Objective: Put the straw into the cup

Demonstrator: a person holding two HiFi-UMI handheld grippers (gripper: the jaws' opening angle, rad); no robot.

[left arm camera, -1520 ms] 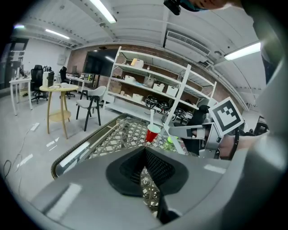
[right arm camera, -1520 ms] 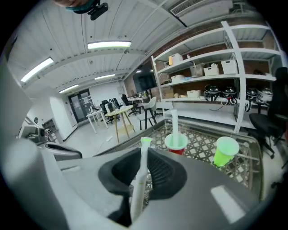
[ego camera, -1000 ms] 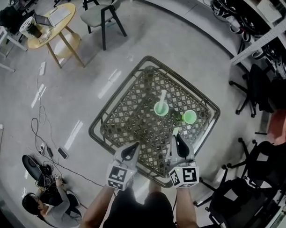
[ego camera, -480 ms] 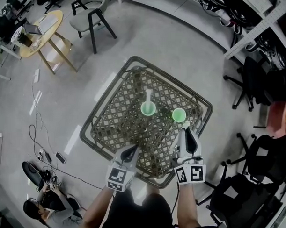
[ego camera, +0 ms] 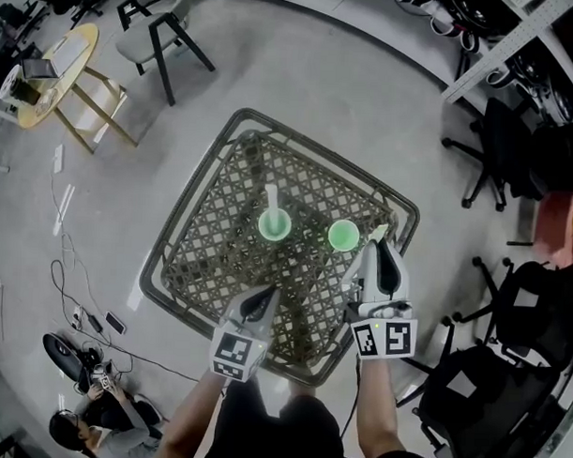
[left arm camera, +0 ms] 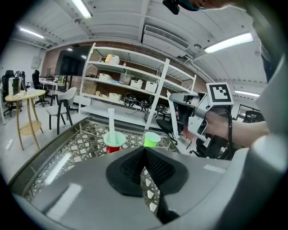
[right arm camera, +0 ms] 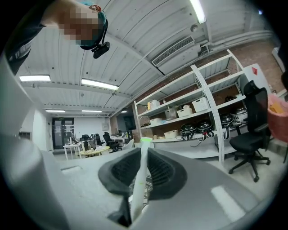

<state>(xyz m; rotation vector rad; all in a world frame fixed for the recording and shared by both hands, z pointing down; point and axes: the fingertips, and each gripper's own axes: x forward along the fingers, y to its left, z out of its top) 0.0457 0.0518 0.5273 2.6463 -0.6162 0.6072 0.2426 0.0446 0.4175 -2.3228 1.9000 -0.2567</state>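
Observation:
Two cups stand on the woven lattice table. One cup has a white straw upright in it. The other, a green cup, has none. My right gripper is shut on a second white straw, which runs along the jaws and sticks out past the tips, just right of the green cup. My left gripper hovers over the table's near part, shut with nothing in it.
A round wooden table and a chair stand at the far left. Office chairs and shelving line the right side. A person sits on the floor near cables at lower left.
My right gripper has carried the straw forward and to the right, from short of the green cup to beside it. My left gripper has shifted right over the table, staying shut.

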